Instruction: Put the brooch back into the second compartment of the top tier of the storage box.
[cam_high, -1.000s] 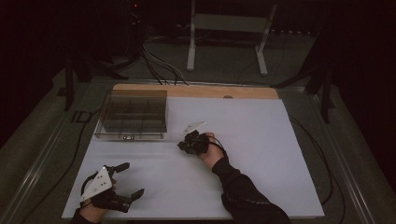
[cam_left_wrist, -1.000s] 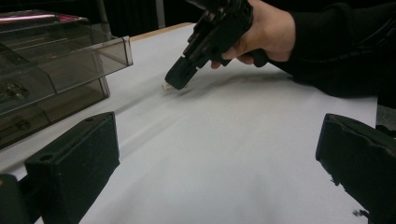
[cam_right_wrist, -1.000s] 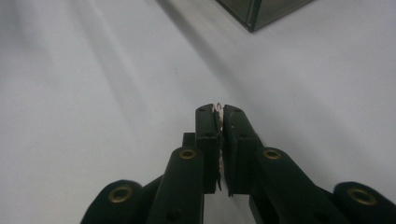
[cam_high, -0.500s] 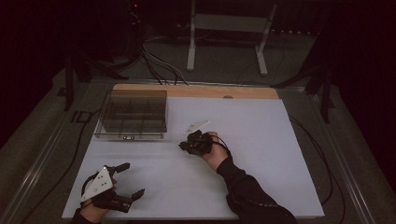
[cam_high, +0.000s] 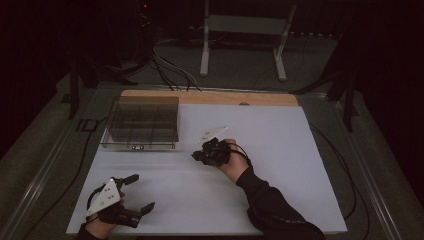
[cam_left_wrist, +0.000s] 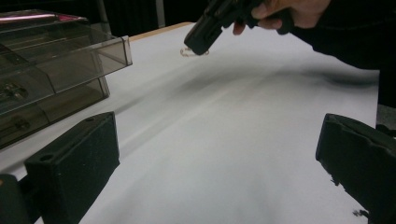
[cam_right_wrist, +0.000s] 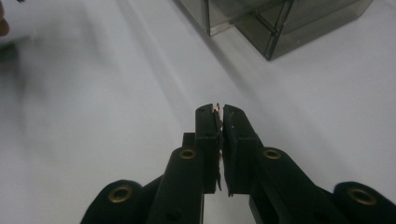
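My right gripper (cam_high: 196, 156) is held over the middle of the white table top, a little above it, its tips pointing left. Its jaws are shut on a small thin copper-coloured piece (cam_right_wrist: 218, 110), which peeks out at the tips in the right gripper view. In the left gripper view that piece (cam_left_wrist: 189, 52) dangles below the right gripper (cam_left_wrist: 198, 46) like a small loop. My left gripper (cam_high: 141, 192) rests near the table's front left corner, open, and nothing lies between its wide-apart black jaws in the left gripper view.
A clear smoky plastic box (cam_high: 142, 122) with several compartments stands at the back left of the white table top (cam_high: 280, 165); it is also the box (cam_right_wrist: 275, 23) ahead of the right gripper. A wooden strip (cam_high: 210, 97) runs along the far edge. Cables trail off both sides.
The right hand has lifted a little off the table and drifted slightly right, its jaws still shut on the small piece. The left gripper has stayed where it was.
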